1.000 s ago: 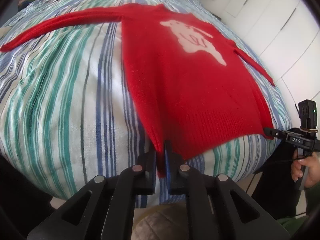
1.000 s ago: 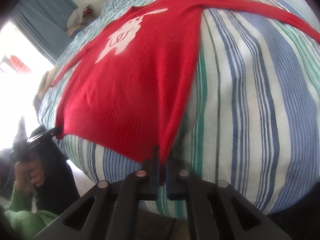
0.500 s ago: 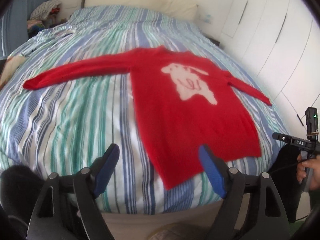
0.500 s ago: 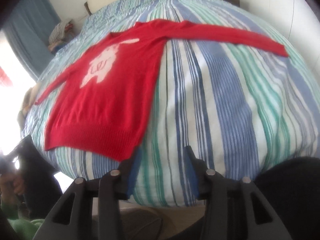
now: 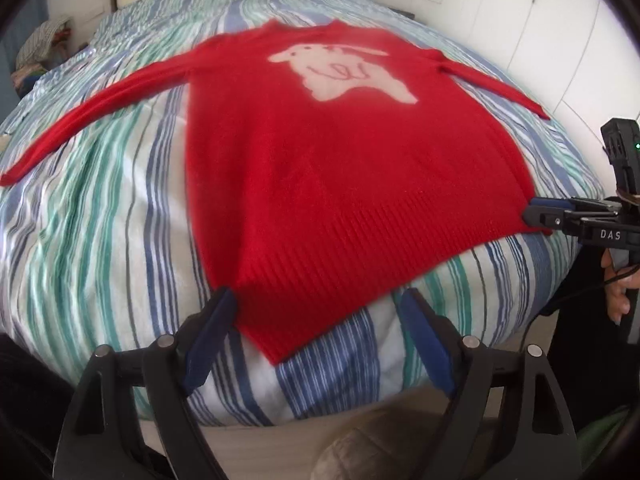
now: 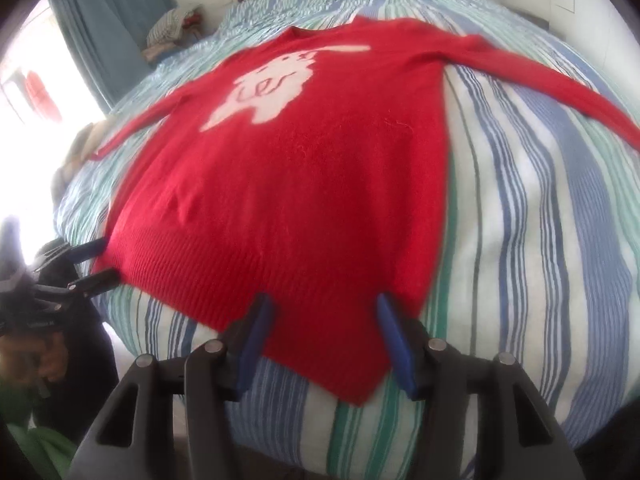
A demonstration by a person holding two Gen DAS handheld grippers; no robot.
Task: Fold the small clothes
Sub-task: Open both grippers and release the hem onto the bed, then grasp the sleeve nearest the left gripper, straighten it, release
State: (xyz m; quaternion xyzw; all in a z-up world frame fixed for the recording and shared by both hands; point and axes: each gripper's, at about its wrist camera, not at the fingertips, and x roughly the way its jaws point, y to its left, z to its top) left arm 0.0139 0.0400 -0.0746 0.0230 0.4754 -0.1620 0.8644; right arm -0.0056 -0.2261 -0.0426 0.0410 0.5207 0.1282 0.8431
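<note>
The red sweater (image 5: pixel 340 184) lies face up and flat on the striped bed (image 5: pixel 100 208), sleeves spread out to either side, its ribbed hem toward the foot of the bed where the person stands. A pale animal shape (image 5: pixel 340 72) sits on the chest.

The left gripper (image 5: pixel 316 320) hovers over one hem corner with its jaws wide apart. The corner lies between the blue pads (image 5: pixel 212 332), but they are not pressing on it. The right gripper (image 6: pixel 320 328) is at the other hem corner, its jaws opening, with knit between them and no squeeze on it either. In the left view the right gripper's tips sit right at the far hem edge.

So I judge the sweater is laid out and let go, and no fold has been made yet.

What worries me is the hem. It lies close to the foot of the bed, where the mattress curves away, and the corners droop over that curve. Soft, fluffy knit like this could catch on a pad as the jaws come away and get dragged, skewing the hem.

The sleeves are long and lie well out from the body. Lifting one by its end alone would likely let it sag and twist, so it lands crooked. A pinch that goes too deep could also take the bed cover with the sweater, so the sheet lifts along and rumples what is now smooth.
</note>
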